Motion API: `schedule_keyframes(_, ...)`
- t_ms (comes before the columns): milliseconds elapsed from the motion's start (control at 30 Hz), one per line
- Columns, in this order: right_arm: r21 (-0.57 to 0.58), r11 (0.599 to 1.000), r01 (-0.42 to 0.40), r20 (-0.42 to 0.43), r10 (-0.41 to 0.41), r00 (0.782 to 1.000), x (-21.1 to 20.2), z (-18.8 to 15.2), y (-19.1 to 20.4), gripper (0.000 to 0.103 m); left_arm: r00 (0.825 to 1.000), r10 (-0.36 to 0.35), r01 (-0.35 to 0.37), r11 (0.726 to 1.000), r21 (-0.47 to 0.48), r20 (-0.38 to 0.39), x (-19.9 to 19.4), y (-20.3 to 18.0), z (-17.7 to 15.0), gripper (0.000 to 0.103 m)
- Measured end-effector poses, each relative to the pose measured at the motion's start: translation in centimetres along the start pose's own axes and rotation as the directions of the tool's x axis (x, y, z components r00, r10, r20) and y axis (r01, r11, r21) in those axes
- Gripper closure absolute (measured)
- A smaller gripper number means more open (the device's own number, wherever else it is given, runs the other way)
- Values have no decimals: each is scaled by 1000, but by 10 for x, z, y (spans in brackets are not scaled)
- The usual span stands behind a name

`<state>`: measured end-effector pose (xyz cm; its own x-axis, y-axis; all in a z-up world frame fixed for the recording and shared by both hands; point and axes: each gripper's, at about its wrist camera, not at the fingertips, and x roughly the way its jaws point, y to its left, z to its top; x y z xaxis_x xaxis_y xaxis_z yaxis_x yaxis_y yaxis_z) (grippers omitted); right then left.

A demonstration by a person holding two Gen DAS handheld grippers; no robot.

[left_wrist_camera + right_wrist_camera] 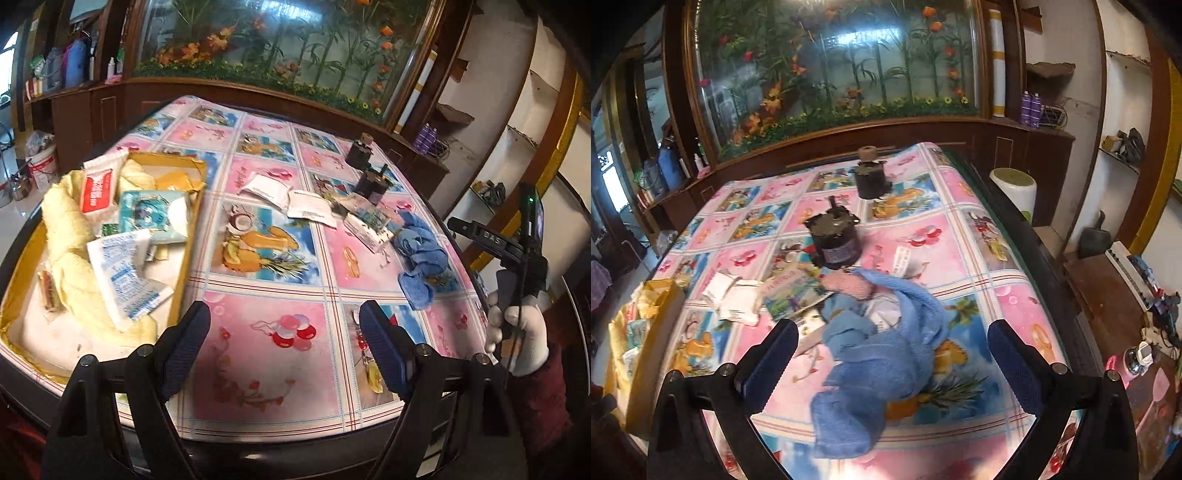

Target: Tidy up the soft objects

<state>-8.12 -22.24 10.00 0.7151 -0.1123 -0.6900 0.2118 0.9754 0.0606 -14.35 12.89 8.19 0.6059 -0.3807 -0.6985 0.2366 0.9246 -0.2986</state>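
A crumpled blue towel (pixel 879 354) lies on the patterned tablecloth directly ahead of my right gripper (pixel 894 339), which hovers open just above it with a finger on either side. A pink fuzzy item (pixel 849 286) peeks out at the towel's far edge. The same blue towel (pixel 417 254) shows at the right of the left wrist view. My left gripper (pixel 284 321) is open and empty over the near table edge. Left of it, a gold box (pixel 184 236) holds a yellow towel (pixel 66 225) and several soft packets (pixel 125 273).
Two dark metal motors (pixel 836 240) (pixel 870 177) stand behind the towel. White sachets (pixel 735 295) and a printed packet (pixel 792 291) lie mid-table. A white stool (pixel 1014 188) stands off the right edge. A white-gloved hand (pixel 524 332) is at the right.
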Motion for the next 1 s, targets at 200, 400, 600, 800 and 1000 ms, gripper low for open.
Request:
schedule_keyframes(200, 21, 999, 46, -132, -43, 990, 60, 4, -20, 1, 997, -35, 36, 999, 16, -62, 31, -10, 7, 20)
schedule_keyframes(400, 19, 994, -108, -228, 110, 968, 89, -16, -9, 2, 995, -36, 37, 999, 9, -90, 51, -11, 13, 20)
schedule_keyframes(600, -65, 958, -278, -269, 251, 930, 77, -39, 29, 1, 994, -33, 32, 999, -17, -102, 62, -17, 16, 20)
schedule_keyframes(800, -136, 866, -481, -326, 420, 847, 47, -60, 61, 2, 994, -33, 33, 999, -7, -106, 64, -28, 16, 20)
schedule_keyframes(1000, -39, 809, -587, -265, 558, 787, 11, -49, 41, 2, 994, -36, 35, 999, -9, -105, 60, -29, 16, 20)
